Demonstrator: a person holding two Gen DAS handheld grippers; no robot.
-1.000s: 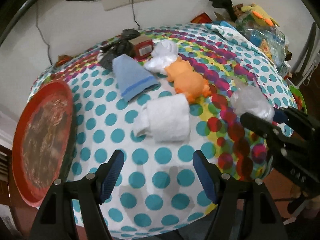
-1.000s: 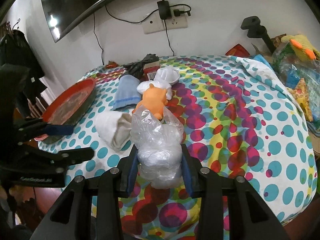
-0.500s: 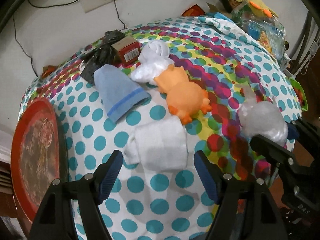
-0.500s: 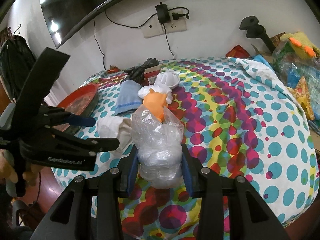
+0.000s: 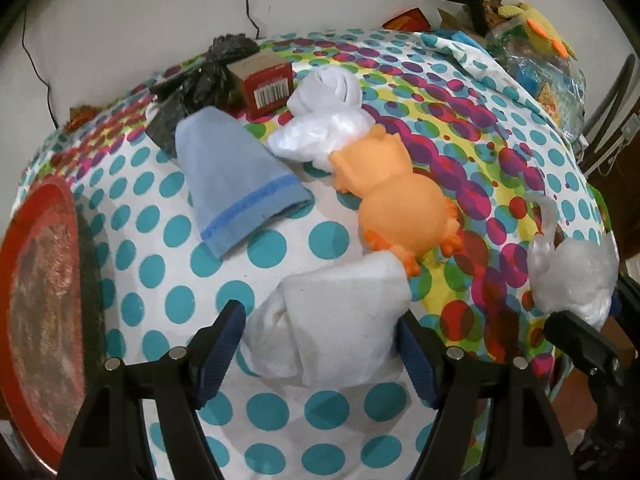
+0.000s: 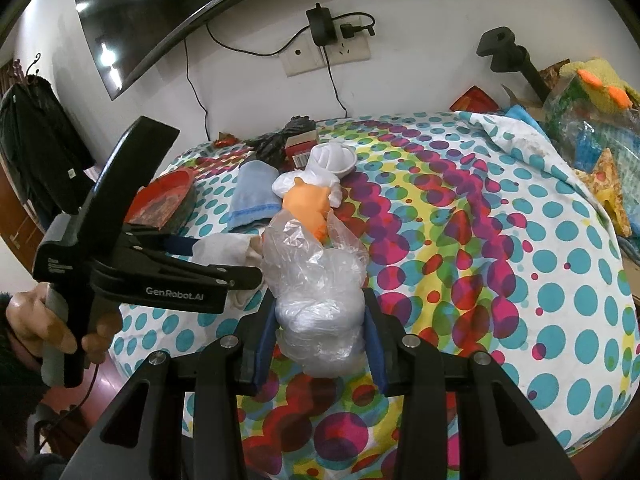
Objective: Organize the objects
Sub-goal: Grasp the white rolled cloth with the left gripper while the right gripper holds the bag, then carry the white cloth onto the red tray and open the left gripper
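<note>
Right wrist: right claw (image 6: 320, 330) clamps plastic bag (image 6: 316, 300); left claw (image 5: 320, 344) wide, straddling white towel (image 5: 336, 328).

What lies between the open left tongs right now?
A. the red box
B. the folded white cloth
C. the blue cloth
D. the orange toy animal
B: in the left wrist view the folded white cloth sits between the fingers of the left tongs, which stand open on either side of it.

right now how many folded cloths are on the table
2. A white folded cloth lies between the open jaws of the left gripper. A blue folded cloth lies farther back, left of the orange toy. Others may be hidden under the clutter.
</note>
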